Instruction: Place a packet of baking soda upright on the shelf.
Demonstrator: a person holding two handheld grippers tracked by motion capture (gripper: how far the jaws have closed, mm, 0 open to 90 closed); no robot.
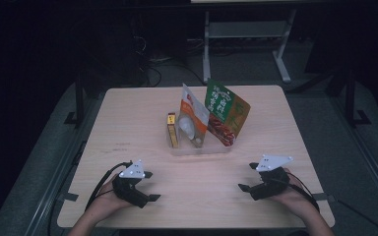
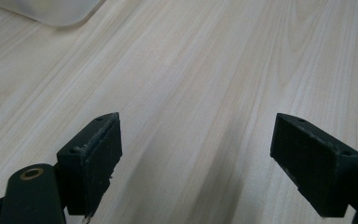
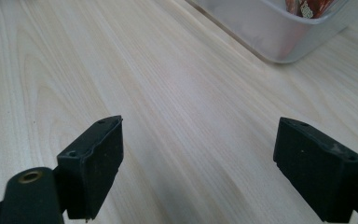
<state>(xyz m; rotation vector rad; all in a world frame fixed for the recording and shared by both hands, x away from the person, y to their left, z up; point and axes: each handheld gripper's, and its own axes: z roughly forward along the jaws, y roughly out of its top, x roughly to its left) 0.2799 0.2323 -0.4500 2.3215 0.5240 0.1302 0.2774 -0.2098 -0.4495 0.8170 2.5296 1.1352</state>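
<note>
High view: our left claw (image 1: 151, 186) and right claw (image 1: 246, 177) rest wide open and empty on the worktop (image 1: 128, 128), near a clear bin (image 1: 199, 149) holding upright food pouches (image 1: 226, 113). We should approach a pouch's top edge squarely.

A pale wooden table (image 1: 128, 123) with rounded corners is set in the middle of a dim room, and its grain is seen running lengthwise in the gripper views. The table is lit from above, while the surroundings are left in near darkness. A grey floor (image 1: 325, 118) is spread on every side. Beyond the far edge, a white metal stand (image 1: 246, 30) with splayed feet is placed, and dark cables (image 1: 152, 73) are coiled on the floor to its left. Black frame legs (image 1: 352, 98) are seen at the right and at the left (image 1: 78, 98).
</note>
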